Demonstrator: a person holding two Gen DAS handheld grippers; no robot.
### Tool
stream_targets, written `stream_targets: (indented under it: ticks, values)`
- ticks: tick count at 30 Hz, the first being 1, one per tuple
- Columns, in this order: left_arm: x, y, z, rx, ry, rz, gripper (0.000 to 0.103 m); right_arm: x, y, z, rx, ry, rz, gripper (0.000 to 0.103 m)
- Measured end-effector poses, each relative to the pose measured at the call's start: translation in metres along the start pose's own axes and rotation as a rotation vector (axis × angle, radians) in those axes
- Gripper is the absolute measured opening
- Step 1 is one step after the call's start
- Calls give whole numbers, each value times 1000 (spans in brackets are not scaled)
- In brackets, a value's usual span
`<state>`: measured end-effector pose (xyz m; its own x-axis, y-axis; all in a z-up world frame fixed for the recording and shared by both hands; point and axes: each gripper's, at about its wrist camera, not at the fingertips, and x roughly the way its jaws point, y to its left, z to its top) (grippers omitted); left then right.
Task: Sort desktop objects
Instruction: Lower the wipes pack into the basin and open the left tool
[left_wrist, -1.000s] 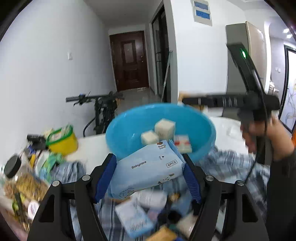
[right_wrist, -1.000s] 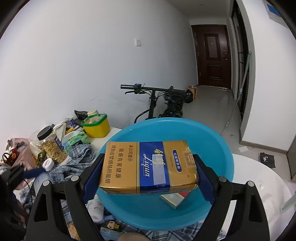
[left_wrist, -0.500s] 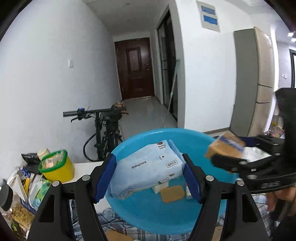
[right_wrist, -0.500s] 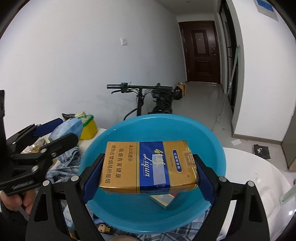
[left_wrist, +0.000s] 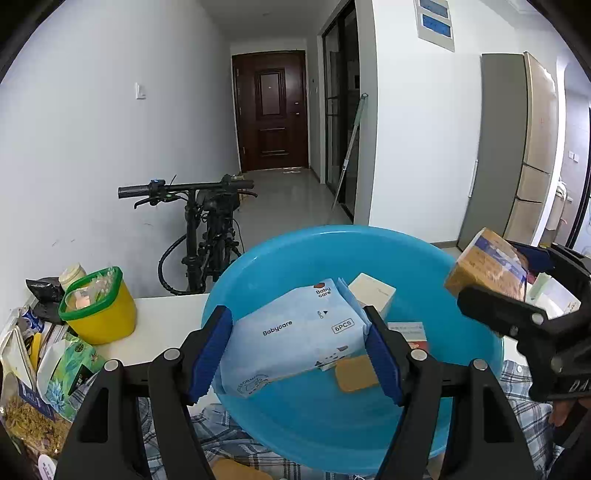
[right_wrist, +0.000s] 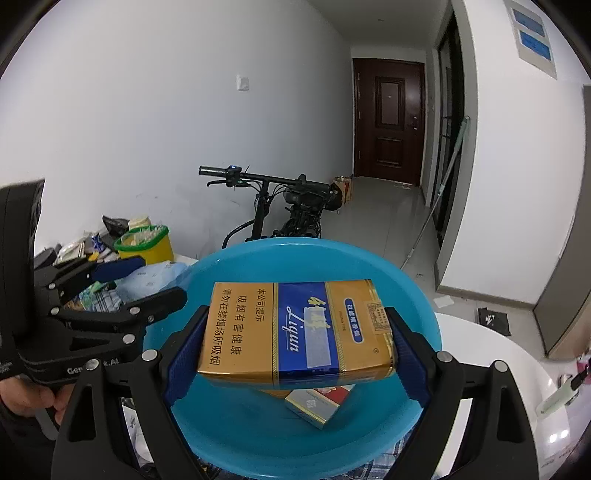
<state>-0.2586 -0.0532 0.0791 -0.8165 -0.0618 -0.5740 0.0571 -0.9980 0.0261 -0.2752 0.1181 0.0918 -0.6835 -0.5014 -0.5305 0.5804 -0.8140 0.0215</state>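
Basin (left_wrist: 295, 258) lies directly below and ahead of both grippers, so each load only needs dropping in. Left gripper (left_wrist: 297, 343) is clamped on a pale blue wipes pack (left_wrist: 295, 332), soft, long axis spanning pad to pad, hanging over the near-left rim. Right gripper (right_wrist: 297, 350) grips a gold-and-blue carton (right_wrist: 295, 332) crosswise, flat, over the basin's middle, so the right hand looks nearer a clean drop. Small boxes (left_wrist: 371, 291) already sit inside.

Blue basin (left_wrist: 280, 258) interior largely open
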Motion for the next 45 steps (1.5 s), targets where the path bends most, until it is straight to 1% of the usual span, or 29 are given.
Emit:
stream_targets:
  ticks: [10,13,17,27,28,30,31,32,34,40,45]
  values:
    - [-3,3,-3,8,6,9,73,1,5,1,-10,5,15,88]
    - [-5,1,-3,10,5,12,73,0,10,1,-34,2,-8,88]
    - [-6,0,-4,13,8,16,74,2,14,1,-46,14,-10,88]
    - [-10,-1,-3,19,-4,10,74,2,14,1,-49,12,-11,88]
    - [-10,-1,-3,17,-2,0,74,2,14,1,-49,11,-11,88]
    - [-7,0,-2,12,23,-9,91,3,12,1,-43,12,-11,88]
    - [-6,0,-2,6,32,8,103,3,12,1,-41,12,-11,88]
    - [-6,1,-1,2,29,57,103,3,11,1,-38,11,-8,88]
    - [-7,-1,-1,15,26,89,103,3,10,1,-35,10,-10,88]
    - [-5,-4,-3,44,30,101,103,3,10,2,-29,10,-6,88]
    - [-8,-3,-2,45,26,97,103,4,10,2,-28,10,-5,88]
